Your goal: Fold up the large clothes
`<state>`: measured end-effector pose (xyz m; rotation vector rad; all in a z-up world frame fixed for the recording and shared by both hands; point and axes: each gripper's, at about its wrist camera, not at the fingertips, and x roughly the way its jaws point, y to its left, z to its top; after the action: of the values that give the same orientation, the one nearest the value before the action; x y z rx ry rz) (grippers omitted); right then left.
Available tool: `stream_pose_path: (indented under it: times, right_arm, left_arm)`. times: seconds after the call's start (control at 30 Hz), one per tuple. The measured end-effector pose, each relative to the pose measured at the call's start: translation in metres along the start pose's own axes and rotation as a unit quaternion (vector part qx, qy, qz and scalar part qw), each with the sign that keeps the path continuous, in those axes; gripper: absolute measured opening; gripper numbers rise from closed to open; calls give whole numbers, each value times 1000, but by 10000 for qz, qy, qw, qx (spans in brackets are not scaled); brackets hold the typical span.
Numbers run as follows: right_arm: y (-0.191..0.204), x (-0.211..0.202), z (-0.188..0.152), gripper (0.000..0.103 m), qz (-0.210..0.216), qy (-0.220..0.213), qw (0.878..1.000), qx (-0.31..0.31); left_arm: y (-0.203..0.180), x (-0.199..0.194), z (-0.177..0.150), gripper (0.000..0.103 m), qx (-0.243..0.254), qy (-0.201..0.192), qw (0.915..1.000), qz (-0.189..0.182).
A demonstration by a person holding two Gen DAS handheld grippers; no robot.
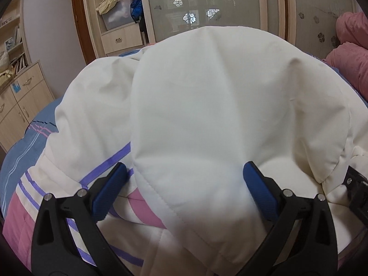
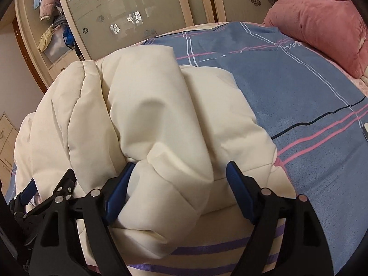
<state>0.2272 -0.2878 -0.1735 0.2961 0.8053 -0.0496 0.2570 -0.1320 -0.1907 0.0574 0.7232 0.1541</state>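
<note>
Clearly the two grippers work the same bundle from the near edge of the bed (image 2: pixel 299 87). The cream padded coat (image 1: pixel 207 105) lies heaped on the blue striped bedspread, and a thick fold of it bulges up between each pair of fingers. The left gripper (image 1: pixel 185 179) stands wide, its blue pads either side of a puffy flap; the cloth fills the gap, but I cannot tell whether the pads press it or merely flank it. The right gripper (image 2: pixel 180 179) is spread just as wide around a rumpled lobe of the same coat — the left pad touches the cloth, the right pad looks clear of it.

My guess is that they are set side by side so that one broad section can be carried over in a single fold, both corners moving level.

The coat is matte, quilted and springy, with soft rounded ridges and stitched seams; it will likely puff back unless it is pressed flat. Under it the near edge shows purple and pink stripes (image 1: pixel 110 161) — whether they belong to the coat or to the bedding I cannot say. A pink plush quilt (image 2: pixel 322 23) sits bunched at the far side, well apart.
</note>
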Motion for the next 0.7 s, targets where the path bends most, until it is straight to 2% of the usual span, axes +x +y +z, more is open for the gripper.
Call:
stream_pose_path:
  times: [0.17,0.23,0.33,0.43,0.47,0.5,0.6,0.7]
  right_arm:
    - [0,2,2,82,15,2,10000,-4]
    - [1,-4,3,82,-33,-123,9999,8]
    - [8,-27,1,82,-371,-701,9968,-126]
    - [9,-49,2,82,-239,-1282,9914,-75]
    - [9,-49,2,82,-236,-1275,9915,-79]
    - [10,-42,3,82,-290,-1083,9936,-139]
    - [6,-4,1,84,-383,-277,9988,-152]
    - [5,3,7,89,-323,-145,9993,-150]
  left_arm:
    - [1,0,1,101,-13,5,10000,-12]
    - [8,-4,7,101,-74,-33,9999,-84]
    - [20,-23,17,101,-375,-423,9982,-196]
    - [15,-17,20,101,-276,-234,9989,-286]
    - [11,-6,18,101,-128,-66,9997,-207]
    - [6,3,13,101,-11,46,9999,-100]
    - [4,5,14,101,19,31,10000,-52]
    - [4,5,17,101,60,106,9999,-68]
